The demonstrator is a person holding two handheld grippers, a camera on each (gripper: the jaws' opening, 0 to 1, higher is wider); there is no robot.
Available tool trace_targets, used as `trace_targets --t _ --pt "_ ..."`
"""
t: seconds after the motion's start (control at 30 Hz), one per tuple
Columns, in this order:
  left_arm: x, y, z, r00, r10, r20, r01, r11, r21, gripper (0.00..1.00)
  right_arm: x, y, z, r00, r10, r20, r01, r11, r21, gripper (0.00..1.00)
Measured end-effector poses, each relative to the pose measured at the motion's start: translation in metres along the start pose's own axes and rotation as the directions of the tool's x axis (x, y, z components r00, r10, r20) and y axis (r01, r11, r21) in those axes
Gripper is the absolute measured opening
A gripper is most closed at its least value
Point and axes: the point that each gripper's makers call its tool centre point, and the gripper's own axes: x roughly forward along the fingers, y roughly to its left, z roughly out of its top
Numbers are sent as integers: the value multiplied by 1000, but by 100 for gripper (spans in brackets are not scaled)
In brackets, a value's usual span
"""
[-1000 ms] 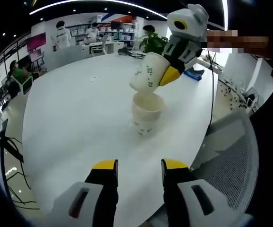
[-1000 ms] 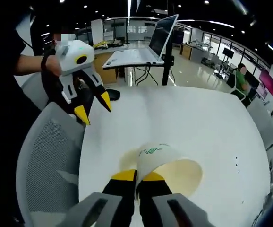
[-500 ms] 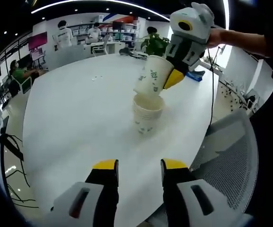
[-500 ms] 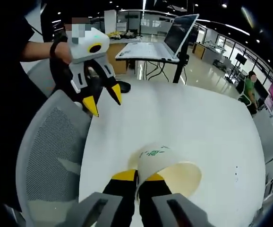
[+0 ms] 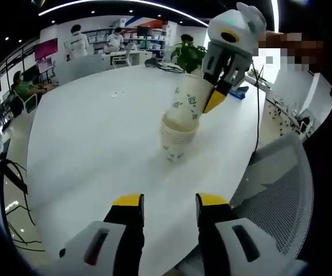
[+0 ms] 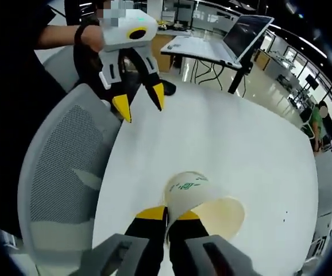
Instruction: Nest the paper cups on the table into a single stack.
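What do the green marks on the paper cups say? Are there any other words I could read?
Held paper cup in the right gripper: green printing, a squarish sign and small marks, too blurred to read.
The same cup in the right gripper view: green characters near the rim, too small to read.
Cup stack on the table: green specks, unreadable.
No other readable words or numbers.

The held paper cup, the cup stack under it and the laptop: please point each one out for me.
held paper cup (image 5: 189, 102), left gripper view, on its printed side wall.
cup stack (image 5: 176, 141), left gripper view, on the outer cup's wall.
laptop (image 6: 243, 35), right gripper view, on its open screen.
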Motion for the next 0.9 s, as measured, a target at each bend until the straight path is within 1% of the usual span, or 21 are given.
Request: trace_targets --t 0.13,0.27,0.43,0.7,0.9 --pt "-2 -1 -1 1000 1 5 -1 1000 -9 34 5 -2 -2 1000 -5 -28 4 1000 -17 0" --pt "-3 -1 -2 1000 2 7 -2 1000 -12 34 8 -3 -4 999 1 -38 -2 1000 -22 0" --pt "-3 -1 -3 1000 2 7 -2 1000 -14 34 9 -5 -2 999 -1 -36 0 1000 -21 0" --pt "-3 0 -4 1000 4 6 -4 1000 -15 34 11 -3 -4 999 4 -45 -5 1000 -25 0" --pt "-2 1 -5 1000 3 2 -3 1000 -14 34 12 -3 -3 999 3 -42 -4 1000 -25 2"
